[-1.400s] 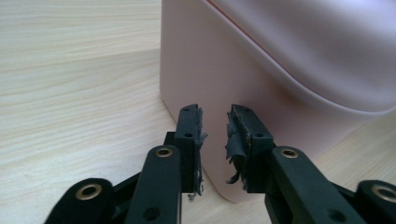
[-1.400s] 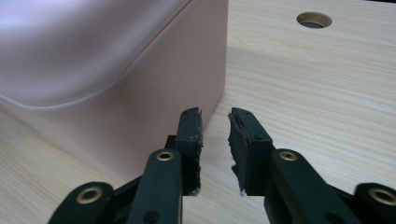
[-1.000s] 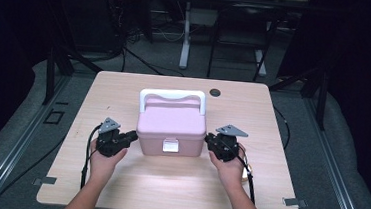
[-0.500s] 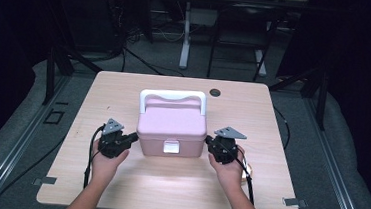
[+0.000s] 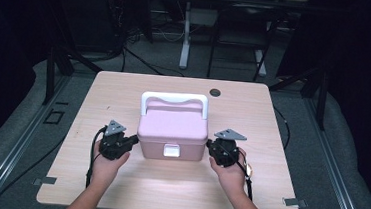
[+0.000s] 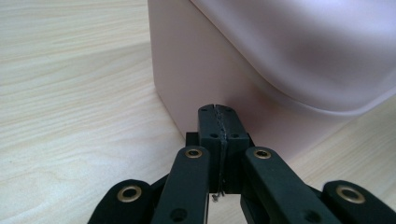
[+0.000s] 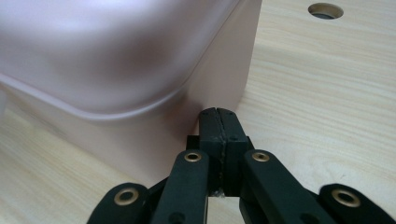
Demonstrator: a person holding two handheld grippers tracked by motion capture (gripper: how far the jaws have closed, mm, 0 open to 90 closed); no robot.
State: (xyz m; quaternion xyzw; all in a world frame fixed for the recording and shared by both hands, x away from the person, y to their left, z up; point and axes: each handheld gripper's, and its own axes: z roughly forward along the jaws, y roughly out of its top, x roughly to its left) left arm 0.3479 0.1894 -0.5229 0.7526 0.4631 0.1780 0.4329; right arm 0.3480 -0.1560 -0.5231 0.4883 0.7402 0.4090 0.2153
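1. Both grippers have closed in on the box over the last second: the left one has slid from a small gap at the box's left side to right up against it, while the right one has shifted only slightly and stays at the right side.
2. At the middle of the table, a little toward the person, stands the pale pink rectangular plastic box [image 5: 172, 133], upright, with its rounded lid shut.
3. Its white plastic carrying handle [image 5: 174, 99] lies folded toward the far edge of the lid, and a small white latch [image 5: 171, 150] sits on the front wall that faces the person.
4. The light wooden table [image 5: 124, 87] bears the box; a round dark cable hole [image 5: 215, 92] lies in the tabletop beyond the box, toward the far right, well apart from it.
5. The left gripper [image 5: 133, 140] is held low at the box's left wall, near the front corner; in the left gripper view its two black jaws are pressed flat together with nothing between them, and their tip [image 6: 218, 109] meets the pink wall just under the lid's overhang.
6. The right gripper [image 5: 209, 145] mirrors it at the right wall; in the right gripper view the jaws are likewise fully closed on nothing, their tip [image 7: 217, 112] against the wall below the lid rim.
7. Each gripper carries a grey three-cornered plate on top, and a black cable trails back from each along the person's forearm.
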